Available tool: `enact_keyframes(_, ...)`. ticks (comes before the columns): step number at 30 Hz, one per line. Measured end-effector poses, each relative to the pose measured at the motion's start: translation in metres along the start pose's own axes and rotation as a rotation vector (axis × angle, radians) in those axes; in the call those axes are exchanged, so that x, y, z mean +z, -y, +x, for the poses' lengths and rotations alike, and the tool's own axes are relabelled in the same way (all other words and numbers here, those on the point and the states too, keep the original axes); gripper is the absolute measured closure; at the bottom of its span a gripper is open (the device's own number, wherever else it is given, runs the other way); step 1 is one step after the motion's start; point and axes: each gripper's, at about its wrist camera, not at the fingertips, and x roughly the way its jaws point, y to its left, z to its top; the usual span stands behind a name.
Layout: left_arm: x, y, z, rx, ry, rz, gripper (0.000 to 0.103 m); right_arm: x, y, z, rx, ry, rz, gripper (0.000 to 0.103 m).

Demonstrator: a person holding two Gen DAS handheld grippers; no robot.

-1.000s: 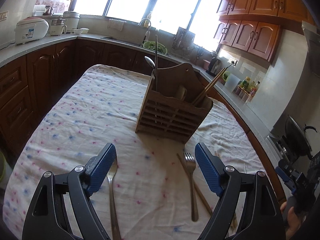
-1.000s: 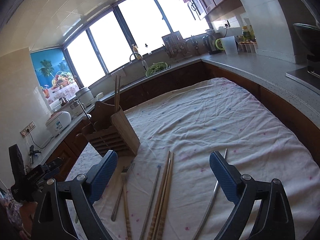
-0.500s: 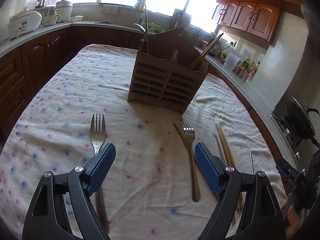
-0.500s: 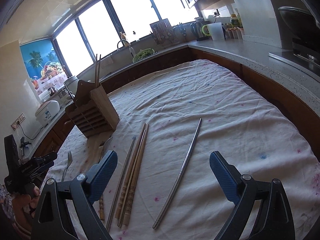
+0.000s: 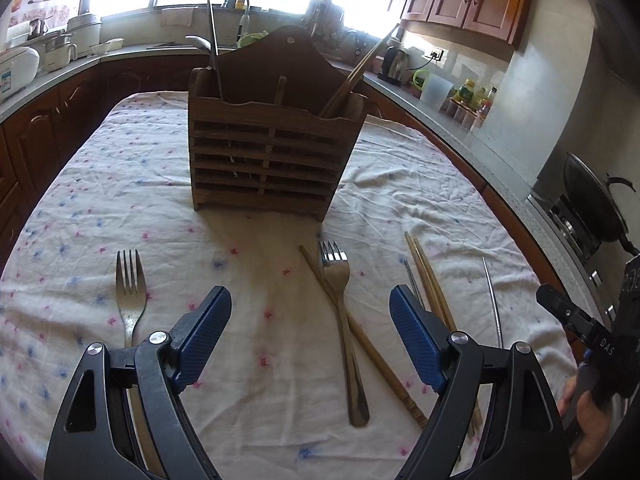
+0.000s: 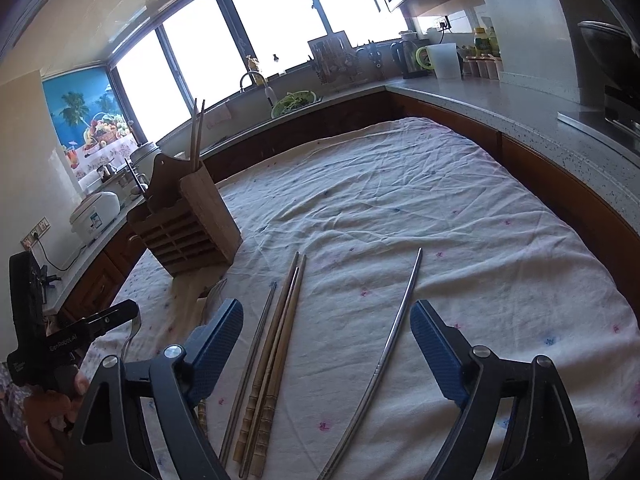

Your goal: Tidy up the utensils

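- Your left gripper point(image 5: 310, 330) has its jaws spread wide with nothing between them, hovering low over the cloth-covered bench point(image 5: 80, 184).
- From the left wrist view, the wooden utensil holder point(image 5: 272, 160) stands upright straight ahead, with a spoon point(image 5: 199, 42) and chopsticks poking out of its top.
- One fork point(image 5: 130, 292) lies just left of your left jaw; a second fork point(image 5: 343, 320) lies between the jaws and the holder, crossing a wooden chopstick point(image 5: 360, 332).
- More chopsticks point(image 5: 428, 280) and a thin metal chopstick point(image 5: 493, 292) lie further right.
- Your right gripper point(image 6: 326, 338) also has its jaws spread and empty, above the cloth.
- From the right wrist view, a pair of wooden chopsticks point(image 6: 276, 352) and a metal pair point(image 6: 256, 352) lie just inside the left jaw; a single curved metal chopstick point(image 6: 394, 332) lies nearer the right jaw.
- The holder point(image 6: 188, 220) stands ahead to the left.
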Motion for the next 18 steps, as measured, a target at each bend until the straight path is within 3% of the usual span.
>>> enact_keyframes(4,0.008,0.007,0.014,-0.009,-0.019,0.023,0.020,0.006,-0.004,0.012,0.010,-0.030,-0.004,0.042)
enact_keyframes(13,0.024,0.020,0.051,-0.041,-0.099,0.078,0.037,0.020,-0.020,0.058,0.063,-0.148,-0.021,0.075)
enact_keyframes(18,0.029,0.022,0.073,-0.023,-0.146,0.106,0.047,0.024,-0.027,0.084,0.062,-0.204,-0.042,0.082)
